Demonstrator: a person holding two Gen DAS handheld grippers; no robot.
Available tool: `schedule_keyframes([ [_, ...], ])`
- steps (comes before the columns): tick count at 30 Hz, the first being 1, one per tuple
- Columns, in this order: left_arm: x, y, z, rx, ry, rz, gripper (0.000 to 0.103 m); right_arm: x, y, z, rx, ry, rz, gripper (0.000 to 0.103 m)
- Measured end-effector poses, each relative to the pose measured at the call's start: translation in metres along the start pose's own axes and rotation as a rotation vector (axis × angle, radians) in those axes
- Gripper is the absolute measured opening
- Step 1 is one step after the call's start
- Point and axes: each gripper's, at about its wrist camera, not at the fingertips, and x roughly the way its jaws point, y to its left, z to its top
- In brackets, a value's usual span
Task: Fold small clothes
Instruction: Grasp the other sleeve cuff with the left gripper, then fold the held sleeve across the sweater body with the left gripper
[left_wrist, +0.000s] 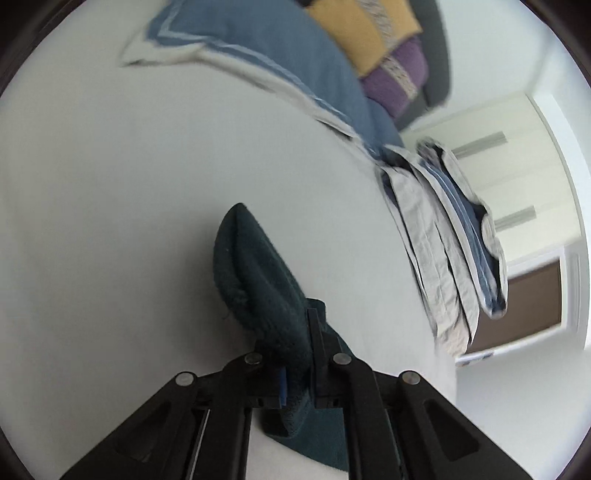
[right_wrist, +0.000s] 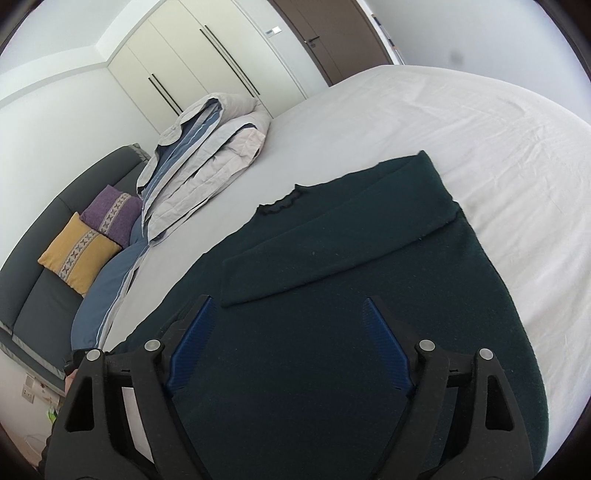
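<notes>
A big bed (right_wrist: 461, 122) with a white sheet carries everything here. A dark green sweater (right_wrist: 332, 295) lies flat near the bed's near edge, with one sleeve folded across its middle. The right gripper (right_wrist: 288, 306) hangs just above the sweater with its blue fingers (right_wrist: 384, 343) spread wide, and nothing sits between them. The left gripper (left_wrist: 295, 332) is squeezed tight on a bunched fold of the same sweater (left_wrist: 255, 273) (it looks lifted up off the sheet). A folded quilt (right_wrist: 207, 147) sits by the far edge, next to a blue pillow (right_wrist: 107, 291). No writing can be read anywhere.
</notes>
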Motion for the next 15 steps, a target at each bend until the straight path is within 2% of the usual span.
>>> schedule_keyframes([
  [2,0.005,-0.058,-0.027,0.208,0.037,-0.025,0.008,-0.001,-0.016,-0.004,0.028,0.002,-0.011,0.081],
  [4,0.013,-0.121,-0.07,0.448,0.057,-0.031,0.008,-0.004,-0.032,-0.011,0.061,0.001,-0.019,0.081],
  [8,0.031,-0.227,-0.19,0.895,0.083,-0.045,0.008,-0.01,-0.062,-0.018,0.121,-0.01,-0.031,0.081],
  [12,0.048,-0.294,-0.312,1.21,0.098,-0.085,0.009,-0.024,-0.09,-0.021,0.17,-0.038,-0.043,0.081],
  [14,0.058,-0.31,-0.365,1.332,0.114,-0.089,0.009,-0.03,-0.104,-0.022,0.193,-0.049,-0.048,0.081],
  [15,0.066,-0.314,-0.39,1.386,0.129,-0.076,0.013,-0.033,-0.11,-0.021,0.204,-0.053,-0.05,0.081],
])
